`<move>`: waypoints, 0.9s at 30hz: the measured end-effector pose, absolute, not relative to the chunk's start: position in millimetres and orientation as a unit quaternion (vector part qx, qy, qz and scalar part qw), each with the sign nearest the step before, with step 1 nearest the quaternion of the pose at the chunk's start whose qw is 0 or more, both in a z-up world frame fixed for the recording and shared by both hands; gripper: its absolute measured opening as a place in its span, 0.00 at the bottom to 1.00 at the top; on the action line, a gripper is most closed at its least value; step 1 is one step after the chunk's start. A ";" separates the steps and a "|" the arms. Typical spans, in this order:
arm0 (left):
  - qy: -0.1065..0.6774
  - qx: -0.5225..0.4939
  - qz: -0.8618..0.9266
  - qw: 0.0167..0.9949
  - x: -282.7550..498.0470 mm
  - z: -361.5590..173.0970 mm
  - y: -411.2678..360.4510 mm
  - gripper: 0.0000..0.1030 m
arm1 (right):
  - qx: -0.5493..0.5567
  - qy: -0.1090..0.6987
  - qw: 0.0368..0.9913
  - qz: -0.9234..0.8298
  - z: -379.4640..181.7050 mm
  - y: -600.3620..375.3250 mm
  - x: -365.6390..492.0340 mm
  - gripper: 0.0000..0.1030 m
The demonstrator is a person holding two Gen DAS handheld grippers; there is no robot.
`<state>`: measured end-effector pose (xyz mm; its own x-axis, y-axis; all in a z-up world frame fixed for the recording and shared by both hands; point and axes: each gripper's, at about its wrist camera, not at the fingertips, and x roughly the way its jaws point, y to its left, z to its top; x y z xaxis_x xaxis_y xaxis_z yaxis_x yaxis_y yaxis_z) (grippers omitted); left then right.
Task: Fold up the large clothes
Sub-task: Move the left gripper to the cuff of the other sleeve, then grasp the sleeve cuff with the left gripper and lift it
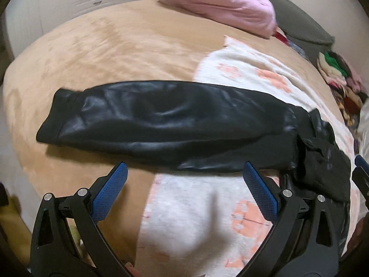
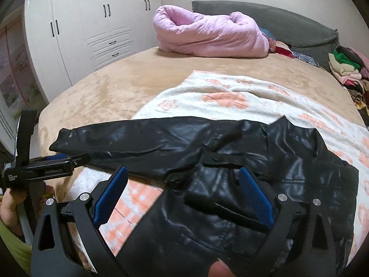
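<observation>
A black leather jacket (image 2: 242, 161) lies on the bed, its body at the near right and one sleeve (image 1: 161, 117) stretched out to the left. My left gripper (image 1: 184, 168) is open and empty, just short of the sleeve's near edge. It also shows side-on at the left of the right wrist view (image 2: 60, 158), by the sleeve's cuff. My right gripper (image 2: 183, 173) is open over the jacket's body near the armpit, with nothing between its blue pads (image 2: 256, 196).
The jacket rests on a white blanket with orange flowers (image 2: 219, 92) spread over a tan bedcover (image 1: 103, 53). A rolled pink quilt (image 2: 207, 34) and a grey headboard (image 2: 288, 23) are at the far end. A heap of clothes (image 2: 348, 69) lies at the far right. White wardrobes (image 2: 92, 23) stand at left.
</observation>
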<state>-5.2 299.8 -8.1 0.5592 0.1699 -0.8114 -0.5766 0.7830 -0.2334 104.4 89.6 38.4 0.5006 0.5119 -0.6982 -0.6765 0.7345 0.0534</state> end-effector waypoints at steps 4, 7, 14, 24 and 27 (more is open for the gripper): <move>0.409 -0.275 0.245 0.835 -15.6 -16.8 317.4 0.91 | -0.123 0.357 0.855 0.356 39.7 103.7 101.8 0.93; 0.399 -0.298 0.273 0.823 -24.5 -23.2 331.8 0.91 | -0.120 0.358 0.853 0.359 37.4 106.0 101.1 0.93; 0.358 -0.368 0.304 0.802 -38.9 -37.3 369.7 0.91 | -0.124 0.372 0.852 0.346 20.1 98.9 103.3 0.93; 0.284 -0.416 0.324 0.801 -48.7 -32.9 403.4 0.07 | -0.112 0.385 0.859 0.317 3.0 69.6 112.4 0.93; 0.256 -0.386 0.314 0.829 -45.1 -1.0 392.7 0.02 | -0.096 0.388 0.864 0.305 2.1 54.0 117.3 0.93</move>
<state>-45.1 392.7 -1.0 0.6720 0.3230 -0.6664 -0.7180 0.5046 -0.4795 117.3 54.0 2.1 0.5123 0.4529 -0.7296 -0.6027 0.7949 0.0702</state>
